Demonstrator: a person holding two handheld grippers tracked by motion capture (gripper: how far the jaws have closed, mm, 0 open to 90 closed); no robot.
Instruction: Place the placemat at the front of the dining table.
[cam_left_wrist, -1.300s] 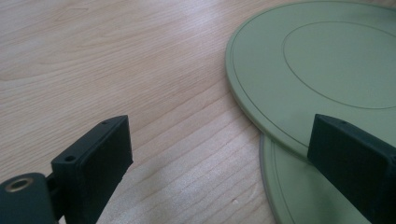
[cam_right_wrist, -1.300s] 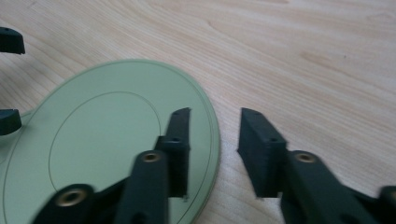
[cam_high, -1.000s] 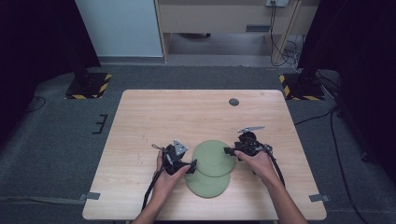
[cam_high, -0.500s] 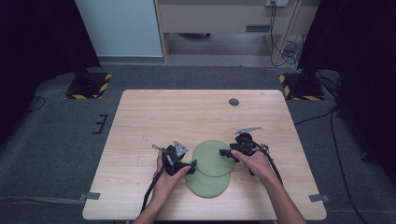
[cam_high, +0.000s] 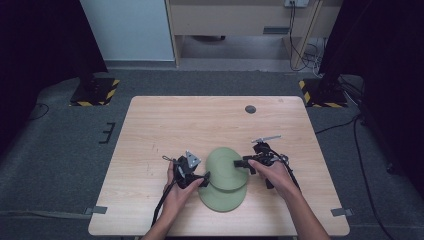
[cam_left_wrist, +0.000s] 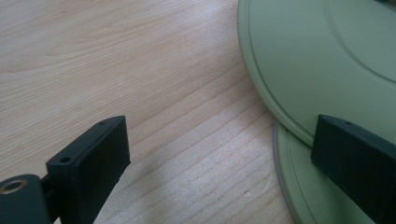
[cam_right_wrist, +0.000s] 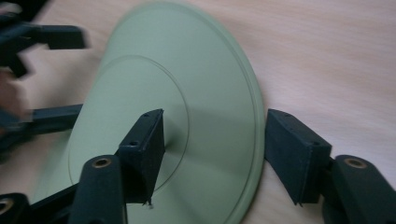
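upper pale green round plate (cam_high: 226, 168) overlaps lower green plate (cam_high: 223, 197) — rim sits between open right tongs (cam_high: 243, 163); left tongs (cam_high: 204, 180) open, beside its edge.

Light wood-grain counter (cam_high: 165, 125), rectangular, standing on grey carpet floor (cam_high: 60, 150). Near its front edge, approx. centre, lie 2 pale green plates: lower plate (cam_high: 222, 200) flat on the wood, upper plate (cam_high: 225, 167) overlapping its far part and tilted, its right rim raised off the counter in the right gripper view. Small dark round disc (cam_high: 250, 109) sits near the far edge, right of centre, well apart from the plates. Rest of the wood is bare.
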